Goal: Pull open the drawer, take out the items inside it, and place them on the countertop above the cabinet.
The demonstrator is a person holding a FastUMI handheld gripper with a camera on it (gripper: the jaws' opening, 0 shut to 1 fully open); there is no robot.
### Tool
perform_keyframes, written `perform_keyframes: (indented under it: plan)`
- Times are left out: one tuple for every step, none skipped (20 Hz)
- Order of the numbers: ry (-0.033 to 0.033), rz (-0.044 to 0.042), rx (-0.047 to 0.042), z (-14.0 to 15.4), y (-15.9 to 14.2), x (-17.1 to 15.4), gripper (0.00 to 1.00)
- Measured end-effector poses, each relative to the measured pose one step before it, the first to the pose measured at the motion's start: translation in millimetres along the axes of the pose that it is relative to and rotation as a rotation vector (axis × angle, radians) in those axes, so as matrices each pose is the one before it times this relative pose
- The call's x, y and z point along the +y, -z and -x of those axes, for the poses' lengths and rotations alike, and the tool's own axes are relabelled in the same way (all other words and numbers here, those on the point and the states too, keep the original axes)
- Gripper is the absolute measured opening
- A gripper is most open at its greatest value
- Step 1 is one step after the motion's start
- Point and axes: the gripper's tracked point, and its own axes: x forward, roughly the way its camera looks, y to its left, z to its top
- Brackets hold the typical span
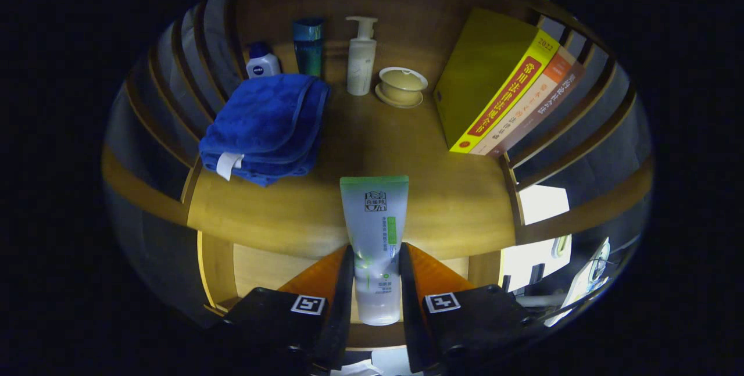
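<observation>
White-and-green plastic tube (375,231) sits clamped between both fingers of my gripper (375,260). I see it over the wooden countertop (453,201), near a folded blue towel (264,126).

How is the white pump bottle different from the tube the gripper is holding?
The pump bottle stands upright on the countertop at the back; the tube is pinched between the fingers of the gripper, off the surface. The pump bottle has a pump head on top; the tube has a flat green end. The bottle is plain white; the tube carries green print. Both are pale toiletry containers.
</observation>
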Motion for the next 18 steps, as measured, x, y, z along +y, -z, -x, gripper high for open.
perform_keyframes:
  plan:
    - [0.00462,-0.00370,-0.00283,-6.38,-5.84,-2.74,0.49]
    - [0.00140,-0.00508,-0.00061,-5.91,-5.07,-2.45,0.49]
    - [0.00521,-0.00807,0.00195,-6.10,-6.35,-2.61,0.49]
    - [0.00383,-0.00205,0.00311,-7.66,-4.10,-2.66,0.48]
    - [-0.00005,-0.00133,0.00066,-8.34,-4.31,-1.09,0.48]
    - [0.00408,-0.00048,0.00192,-6.02,-2.13,-1.92,0.49]
    - [0.00353,0.00419,0.00877,-7.90,-1.60,-1.50,0.48]
    - [-0.00423,0.00450,0.00107,-6.67,-2.74,0.55,0.48]
    - [-0.00502,-0.00165,0.00242,-6.96,-1.14,2.03,0.48]
    - [-0.00406,0.00074,0.00702,-6.52,1.07,0.95,0.48]
    - [-0.00452,0.00049,0.00924,-4.87,1.93,0.73,0.48]
    - [-0.00547,-0.00250,0.00842,-3.90,1.18,1.79,0.49]
    - [-0.00246,-0.00030,0.00867,-5.64,0.88,1.61,0.48]
    - [0.00108,-0.00018,0.00744,-4.16,2.52,0.90,0.48]
    - [0.00155,-0.00087,0.00555,-2.88,0.11,0.08,0.49]
    - [0.00448,-0.00251,0.00387,-1.60,1.23,-0.82,0.49]
    - [0.00611,0.00016,0.00011,-2.45,0.15,0.44,0.50]
    - [0.00443,-0.00015,-0.00013,-0.73,-0.10,-0.51,0.51]
